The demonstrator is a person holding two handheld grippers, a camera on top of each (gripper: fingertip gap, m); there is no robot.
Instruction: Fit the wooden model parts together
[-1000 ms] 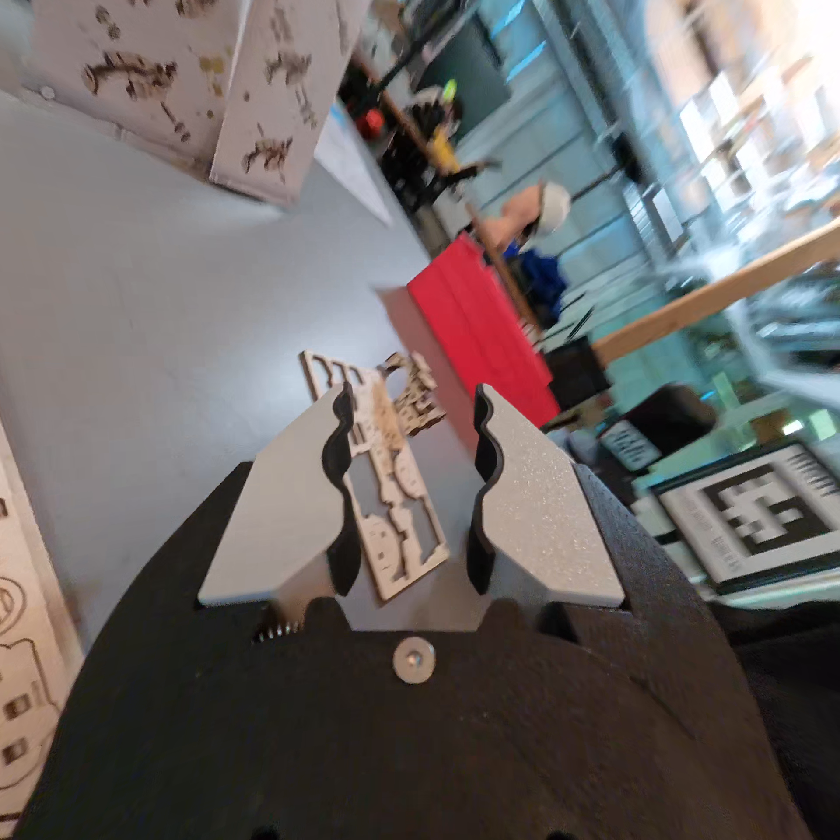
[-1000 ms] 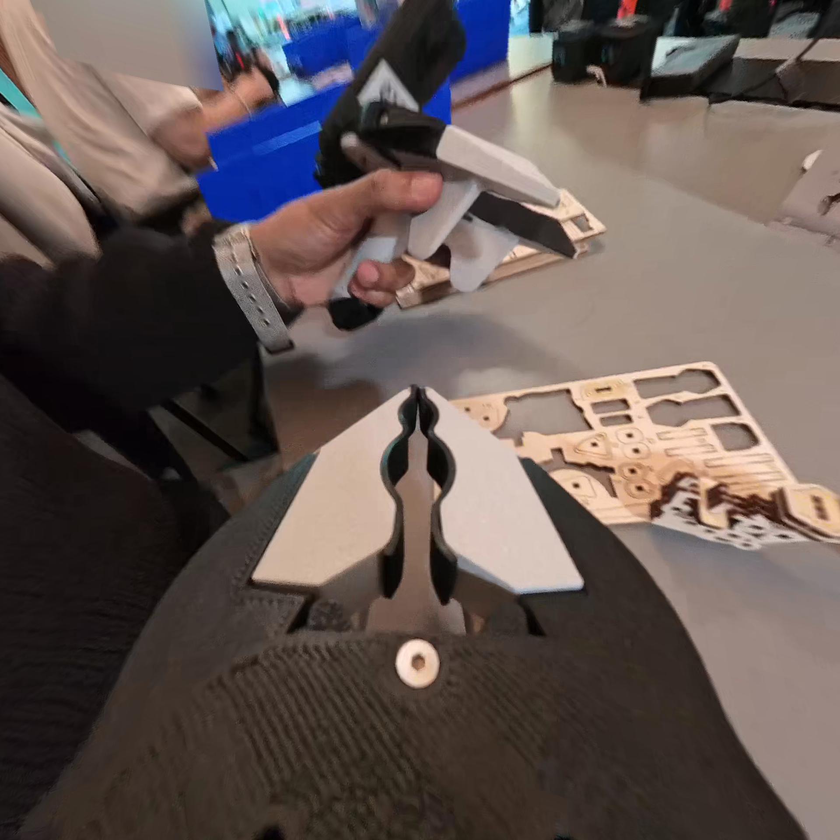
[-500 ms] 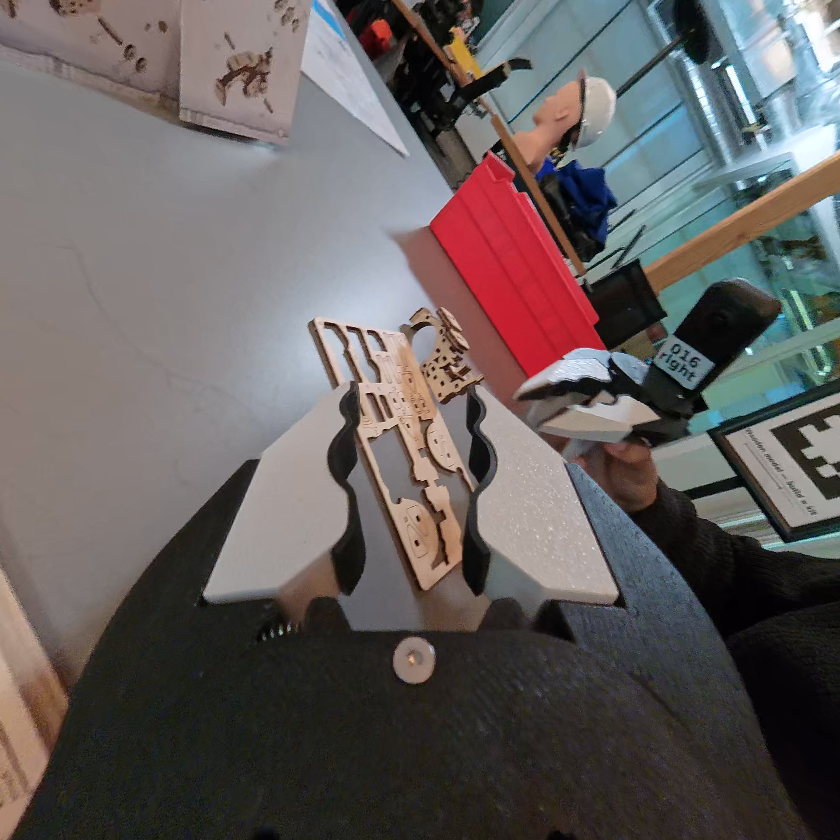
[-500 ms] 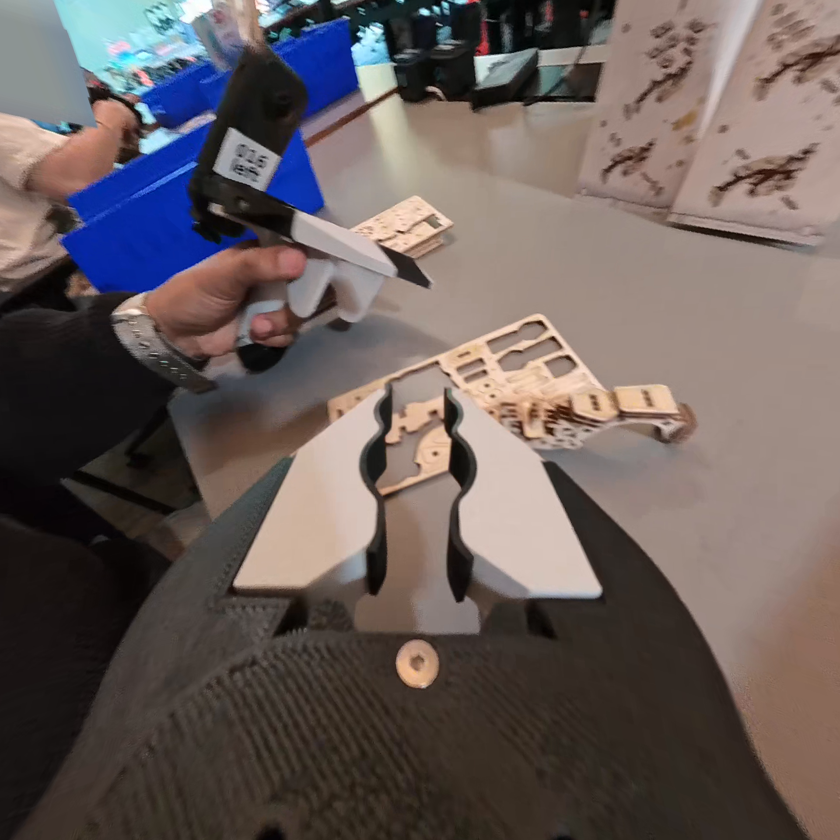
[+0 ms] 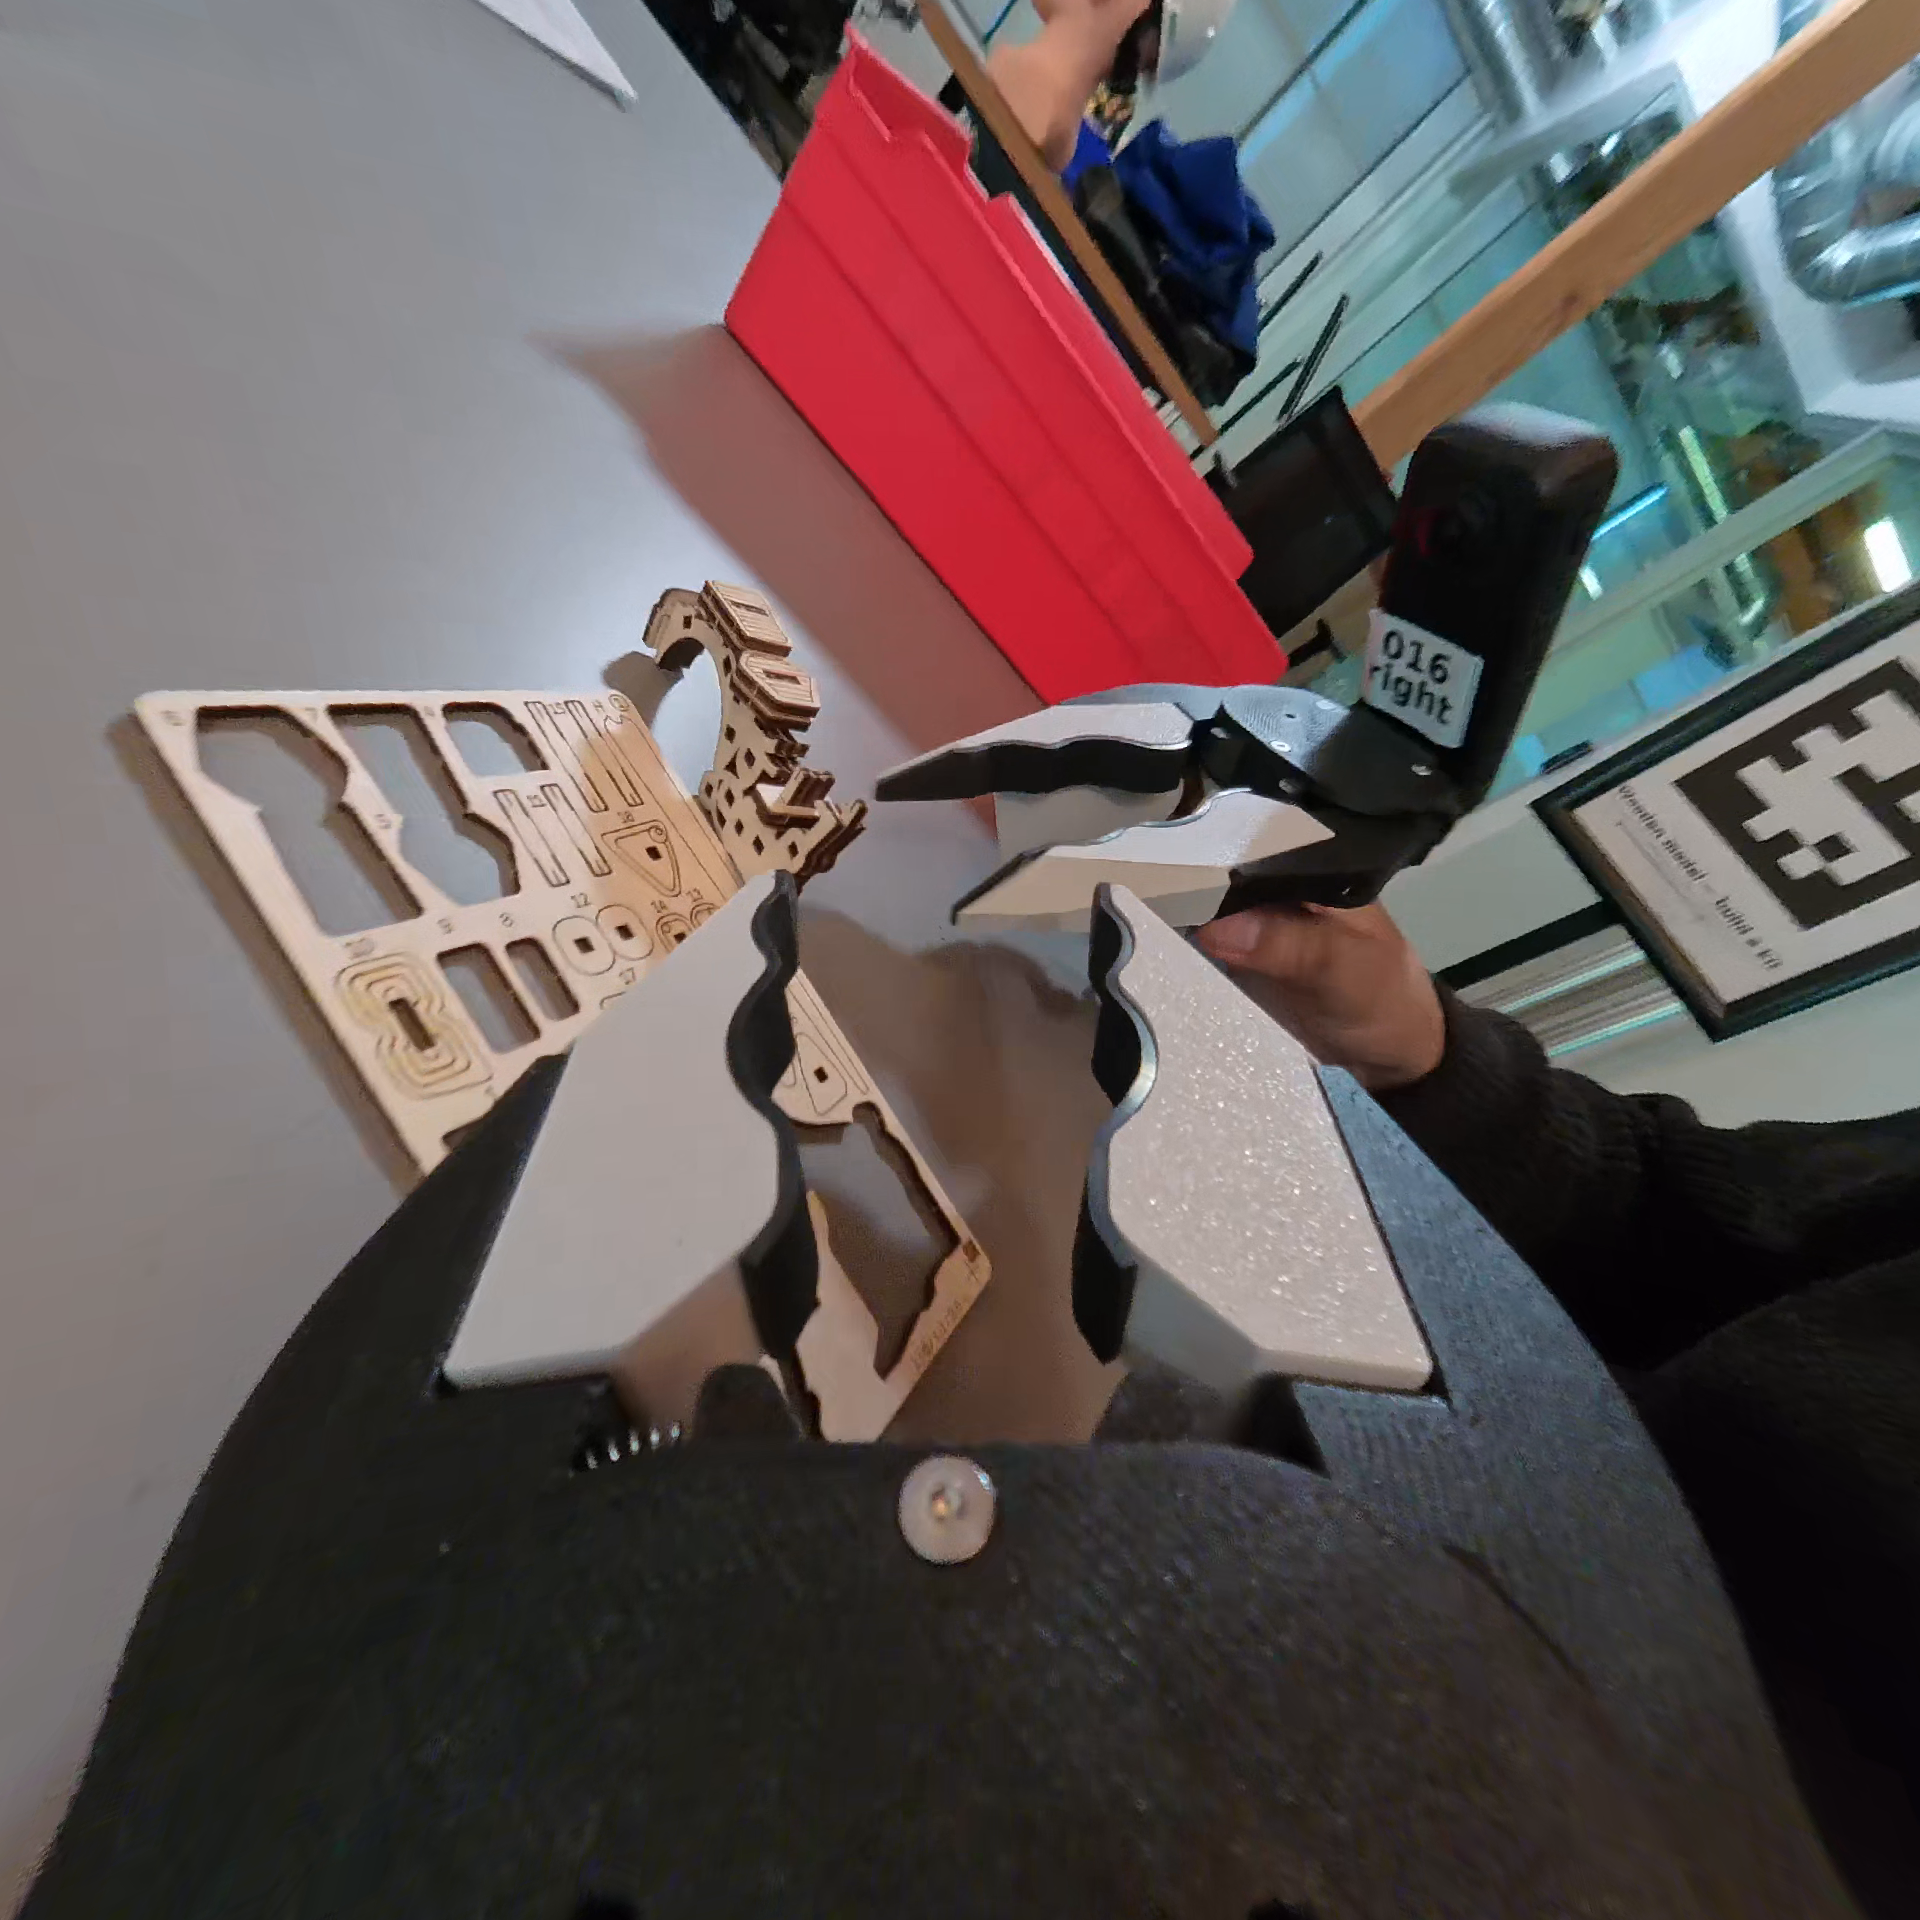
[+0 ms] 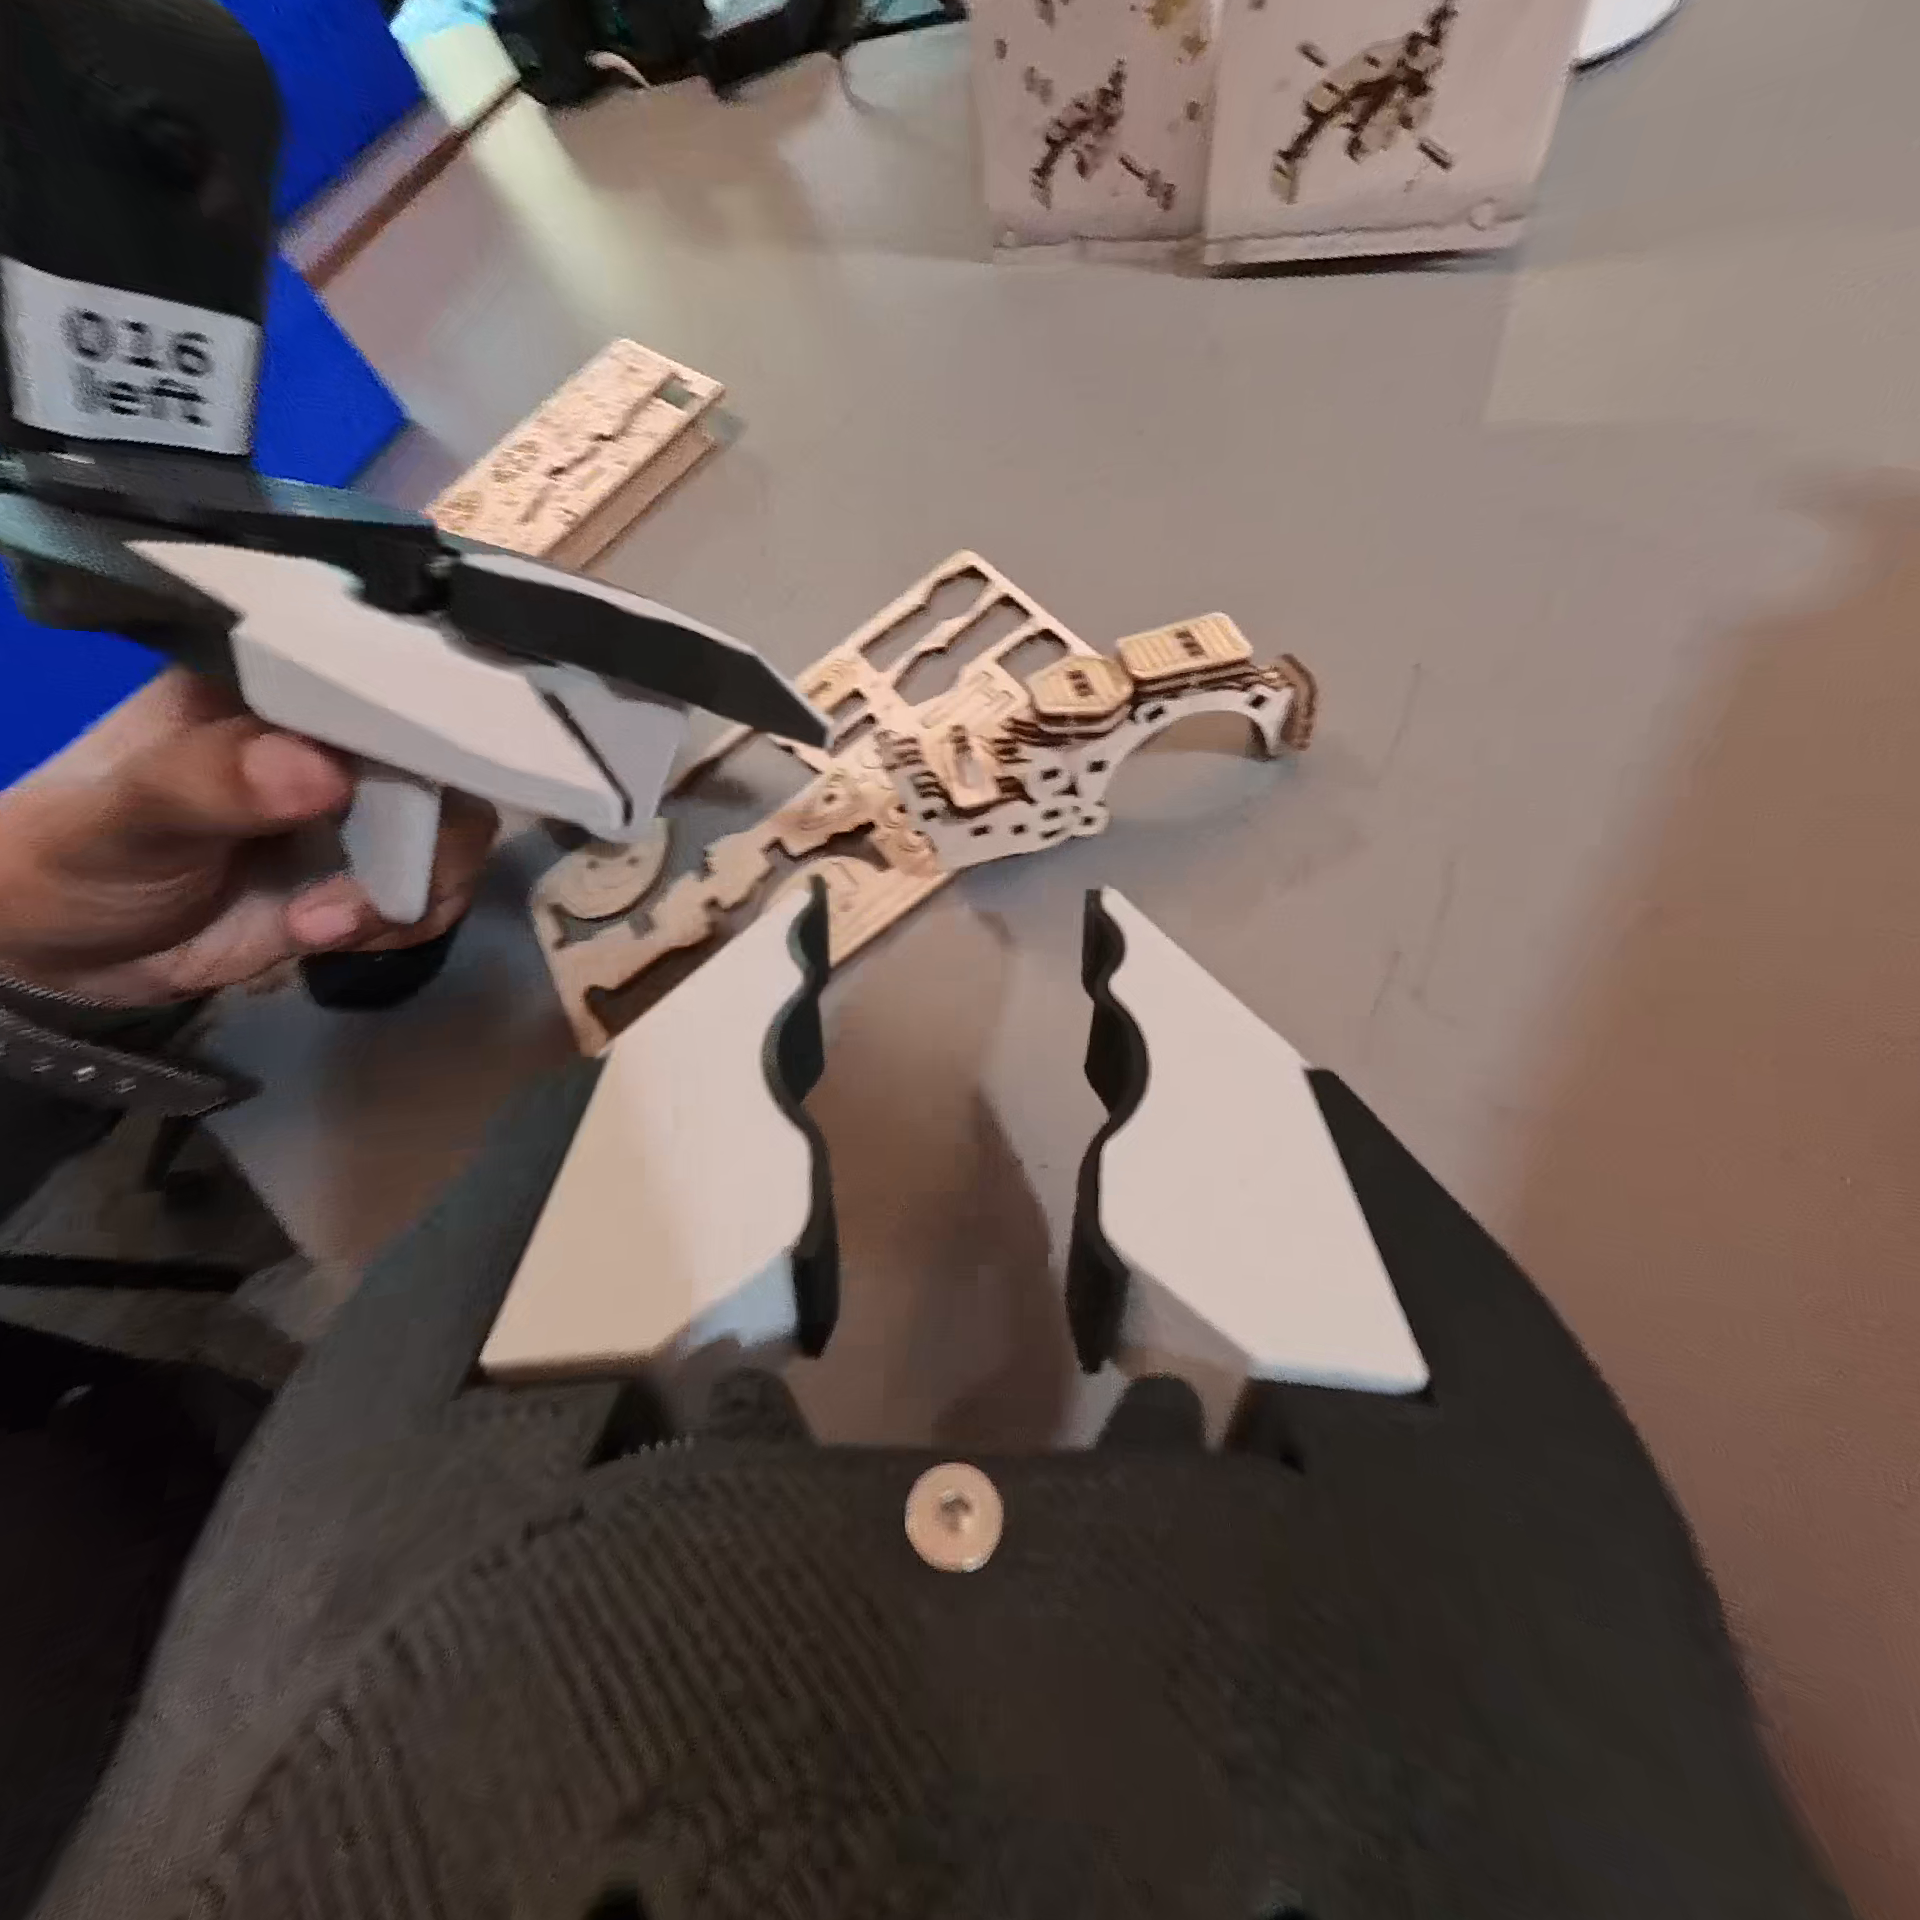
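A flat laser-cut wooden sheet [image 5: 416,852] with several cut-outs lies on the grey table. A partly built wooden model [image 5: 758,727] rests on its far edge. My left gripper [image 5: 945,894] is open and empty, low over the sheet's near corner. My right gripper [image 5: 914,842] comes in from the right, open, its tips just short of the model. In the right wrist view my right gripper [image 6: 951,899] is open and empty just in front of the model [image 6: 1039,758] and sheet [image 6: 904,623]. The left gripper [image 6: 800,727] hovers over the sheet from the left.
A red bin [image 5: 987,416] stands on the table beyond the model. A framed black-and-white marker sign [image 5: 1766,831] is at the right. A second stack of wooden sheets [image 6: 592,457], a blue bin [image 6: 332,374] and white printed boxes [image 6: 1247,125] lie farther off.
My right gripper has gone from shut to open and has moved in close to the model. My left gripper stayed open and has come down nearer the sheet.
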